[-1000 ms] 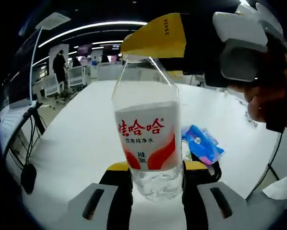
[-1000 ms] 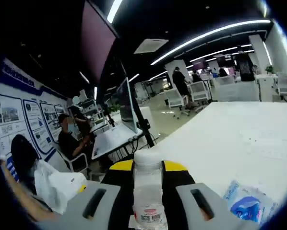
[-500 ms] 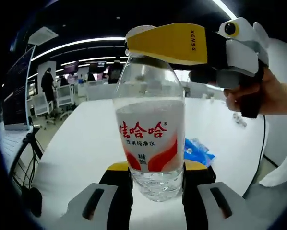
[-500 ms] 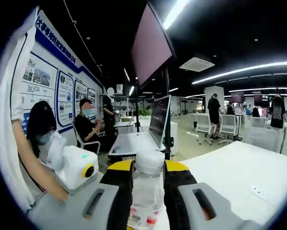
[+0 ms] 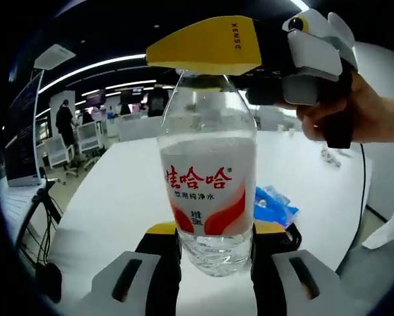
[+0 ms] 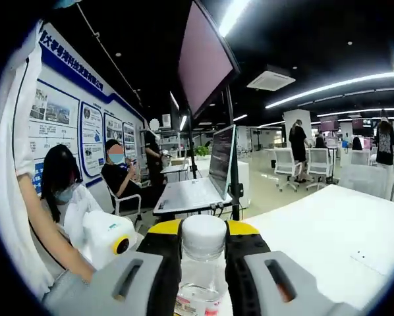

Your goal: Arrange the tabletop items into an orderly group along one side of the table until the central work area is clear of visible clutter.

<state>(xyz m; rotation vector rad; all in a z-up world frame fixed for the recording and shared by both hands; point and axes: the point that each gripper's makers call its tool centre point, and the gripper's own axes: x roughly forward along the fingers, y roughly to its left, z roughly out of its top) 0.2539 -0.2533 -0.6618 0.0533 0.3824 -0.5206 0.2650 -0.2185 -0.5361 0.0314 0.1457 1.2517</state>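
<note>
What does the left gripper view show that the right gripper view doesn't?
Left gripper view alone: the water bottle's red-and-white label, a blue packet lying on the white table behind the bottle, and the hand holding the right claw, which sits at the bottle's top.

Right gripper view alone: the bottle's white cap between that claw's jaws, a dark monitor on a stand, a laptop, seated people by the wall posters.

Both: the water bottle, gripped low by the left claw, the white table and the office behind.
</note>
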